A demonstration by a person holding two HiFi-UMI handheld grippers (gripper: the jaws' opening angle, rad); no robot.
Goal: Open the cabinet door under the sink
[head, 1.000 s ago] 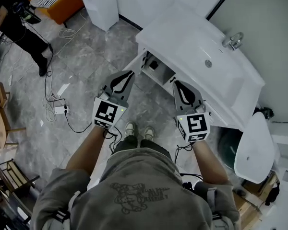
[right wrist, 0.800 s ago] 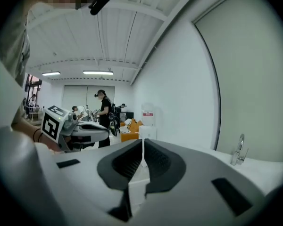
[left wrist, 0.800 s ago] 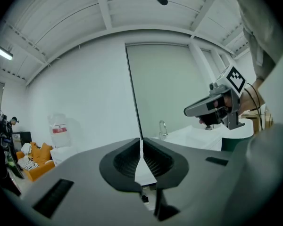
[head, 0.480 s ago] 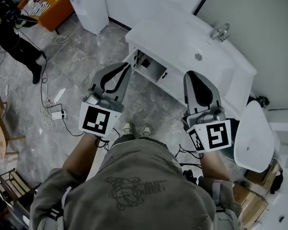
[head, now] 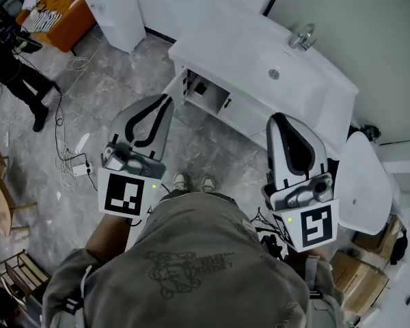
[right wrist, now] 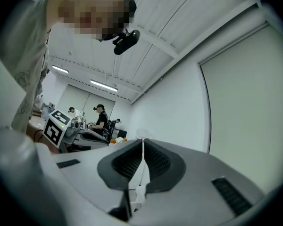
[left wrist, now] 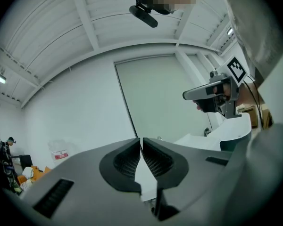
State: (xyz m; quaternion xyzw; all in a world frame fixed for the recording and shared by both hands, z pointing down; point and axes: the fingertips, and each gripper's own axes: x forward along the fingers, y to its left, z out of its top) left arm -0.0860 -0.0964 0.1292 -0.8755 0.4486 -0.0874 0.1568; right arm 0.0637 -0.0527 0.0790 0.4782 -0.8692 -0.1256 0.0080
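In the head view the white sink unit (head: 260, 53) stands against the wall, with a tap (head: 303, 36) at its back. The cabinet under it (head: 208, 96) is open at its left end, and dark items show inside. Both grippers hang well above the floor in front of the unit, apart from it and touching nothing. My left gripper (head: 167, 98) is shut and empty, its tip toward the open compartment. My right gripper (head: 279, 117) is shut and empty too. In the left gripper view the closed jaws (left wrist: 141, 139) face a white wall. The right gripper view shows closed jaws (right wrist: 142, 139) as well.
A tall white unit (head: 116, 12) and an orange seat (head: 61, 9) stand at the far left. A person in black (head: 17, 67) stands beside cables and a power strip (head: 78, 169) on the grey floor. A white oval fixture (head: 362, 183) and cardboard boxes (head: 355, 272) sit at the right.
Both grippers have risen toward the head camera and drawn back from the cabinet. Their jaws have stayed shut. The sink unit has slid up and left in the head view.
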